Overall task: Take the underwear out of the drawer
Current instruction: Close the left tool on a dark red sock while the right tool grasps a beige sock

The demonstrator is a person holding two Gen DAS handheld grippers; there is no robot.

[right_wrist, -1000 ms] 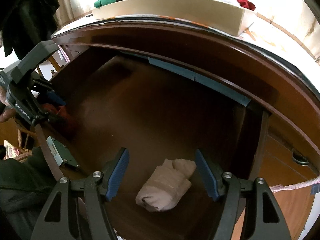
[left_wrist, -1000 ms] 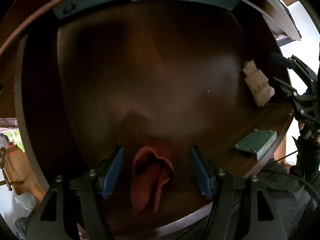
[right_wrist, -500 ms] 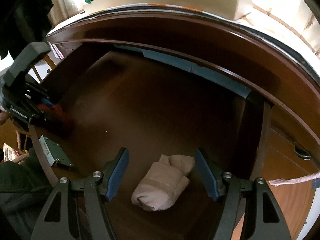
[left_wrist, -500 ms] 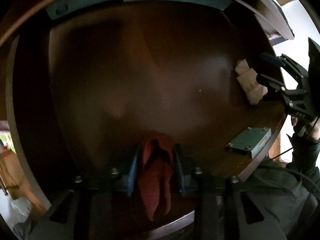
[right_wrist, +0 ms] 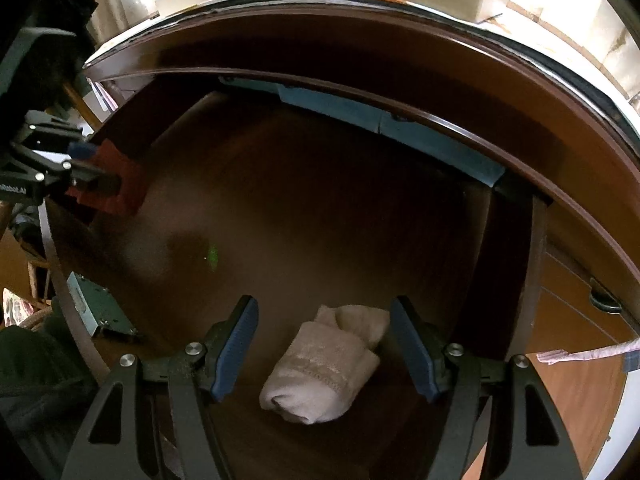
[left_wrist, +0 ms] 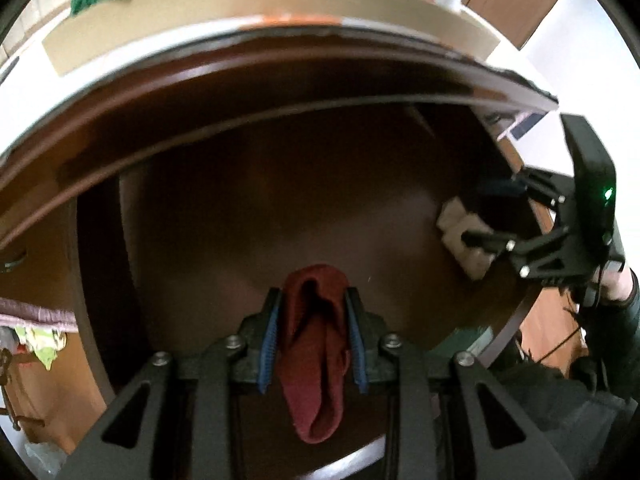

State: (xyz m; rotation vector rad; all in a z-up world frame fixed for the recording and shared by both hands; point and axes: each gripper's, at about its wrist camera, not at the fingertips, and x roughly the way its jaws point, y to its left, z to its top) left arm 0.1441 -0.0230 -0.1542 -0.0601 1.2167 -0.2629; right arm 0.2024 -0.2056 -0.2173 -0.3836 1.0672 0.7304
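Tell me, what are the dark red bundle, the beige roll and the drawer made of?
Red bundle: soft knit cloth by its matte, folded look, pinched in the left gripper.
Beige roll: knit fabric too, with a ribbed band.
Drawer: dark brown wood or veneer, glossy; it reflects light.

Drawer floor bare between two bundles.
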